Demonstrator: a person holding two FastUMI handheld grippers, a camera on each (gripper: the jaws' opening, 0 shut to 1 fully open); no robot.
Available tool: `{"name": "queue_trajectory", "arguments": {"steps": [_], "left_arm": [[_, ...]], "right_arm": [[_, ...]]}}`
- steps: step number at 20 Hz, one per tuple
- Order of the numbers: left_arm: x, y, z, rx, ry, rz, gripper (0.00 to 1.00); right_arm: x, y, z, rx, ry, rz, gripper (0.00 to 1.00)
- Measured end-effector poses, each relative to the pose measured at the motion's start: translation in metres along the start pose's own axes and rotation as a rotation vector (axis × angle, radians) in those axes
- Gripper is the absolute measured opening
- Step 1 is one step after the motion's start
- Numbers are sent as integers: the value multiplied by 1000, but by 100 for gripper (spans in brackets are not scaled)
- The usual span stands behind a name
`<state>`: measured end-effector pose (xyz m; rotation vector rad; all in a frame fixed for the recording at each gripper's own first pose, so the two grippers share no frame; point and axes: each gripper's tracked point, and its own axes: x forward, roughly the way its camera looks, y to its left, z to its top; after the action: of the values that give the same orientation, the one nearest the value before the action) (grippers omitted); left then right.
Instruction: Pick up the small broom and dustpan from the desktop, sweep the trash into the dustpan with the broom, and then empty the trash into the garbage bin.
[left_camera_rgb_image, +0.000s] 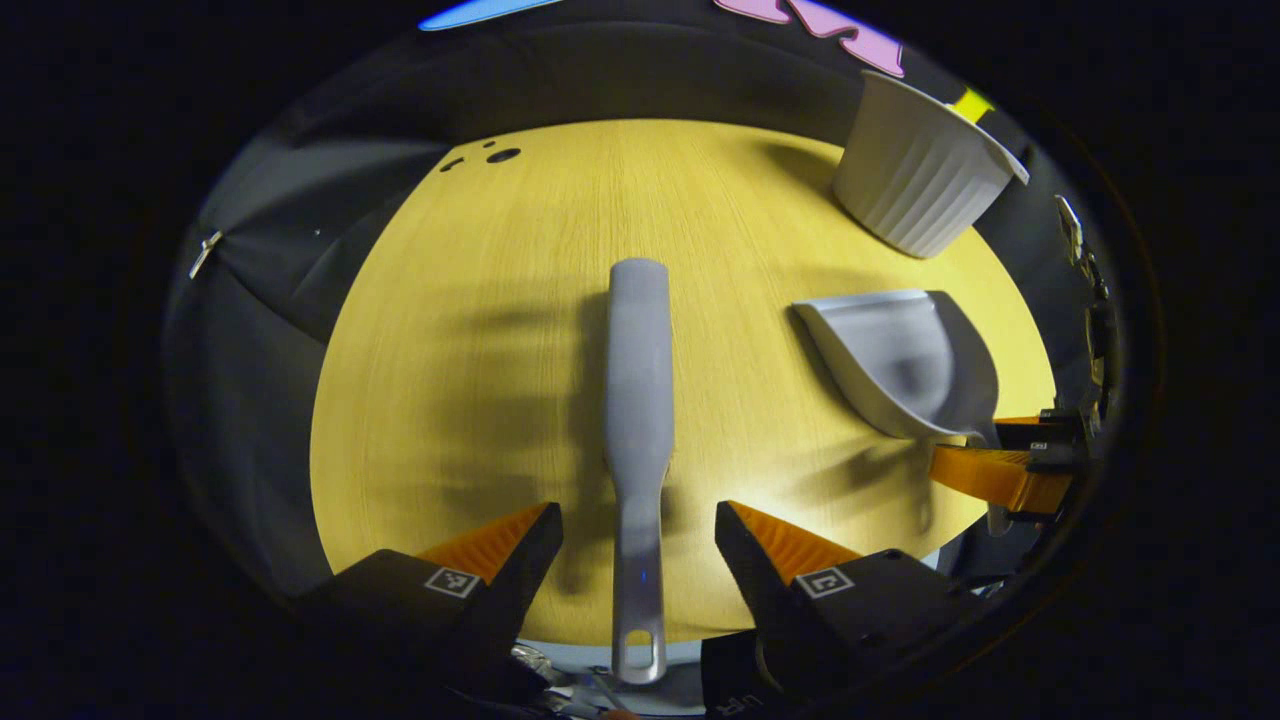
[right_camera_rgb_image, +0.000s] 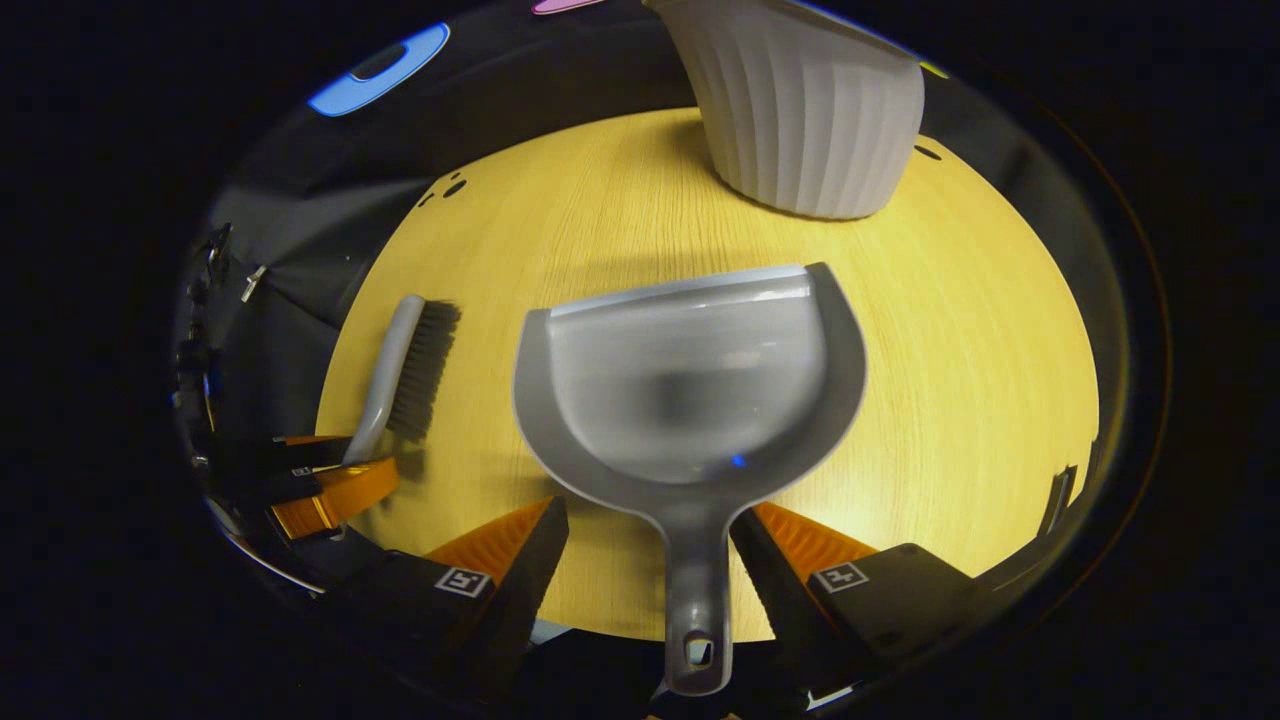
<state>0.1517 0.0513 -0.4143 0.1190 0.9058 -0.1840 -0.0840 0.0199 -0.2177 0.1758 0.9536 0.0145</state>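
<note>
Between the wide-open left claw (left_camera_rgb_image: 638, 520) lies the broom (left_camera_rgb_image: 638, 390) handle, untouched; the dustpan (right_camera_rgb_image: 690, 400) handle sits likewise between the spread right claw (right_camera_rgb_image: 648, 520), bin (right_camera_rgb_image: 810, 110) beyond on the tabletop (right_camera_rgb_image: 980, 340).

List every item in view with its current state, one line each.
broom: lying on the desktop, handle between the open fingers of the left gripper, no grip visible.
dustpan: mouth facing the bin, handle between the open fingers of the right gripper, no trash visible inside.
garbage bin: upright at the far edge.
desktop: no trash visible.
</note>
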Motion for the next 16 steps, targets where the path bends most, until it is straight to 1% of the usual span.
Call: {"name": "queue_trajectory", "arguments": {"steps": [2, 3, 5, 6, 8, 10, 11, 14, 16], "left_arm": [[-21, -3, 5, -10, -44, 0, 98], [-33, -4, 5, -8, -74, 4, 97], [-58, -11, 12, -8, -159, -2, 98], [-69, -16, 18, -10, -210, -9, 97], [-91, -23, 29, -11, -336, -12, 98], [-120, -35, 48, 0, -492, -30, 98], [-139, -37, 55, 8, -570, -26, 98], [-196, -35, 73, 18, -784, 20, 97], [-226, -36, 76, 1, -881, 42, 97]], "right_arm": [[-22, 2, 7, -1, -38, 15, 99], [-36, 5, 15, 0, -78, 31, 99], [-69, 15, 38, -19, -185, 68, 99], [-85, 16, 50, -42, -243, 68, 99], [-118, 16, 75, -81, -373, 56, 99], [-153, 19, 99, -89, -513, 58, 99], [-168, 19, 109, -91, -579, 59, 99], [-204, 15, 124, -129, -738, 17, 99], [-246, 19, 132, -155, -912, 3, 99]]}}
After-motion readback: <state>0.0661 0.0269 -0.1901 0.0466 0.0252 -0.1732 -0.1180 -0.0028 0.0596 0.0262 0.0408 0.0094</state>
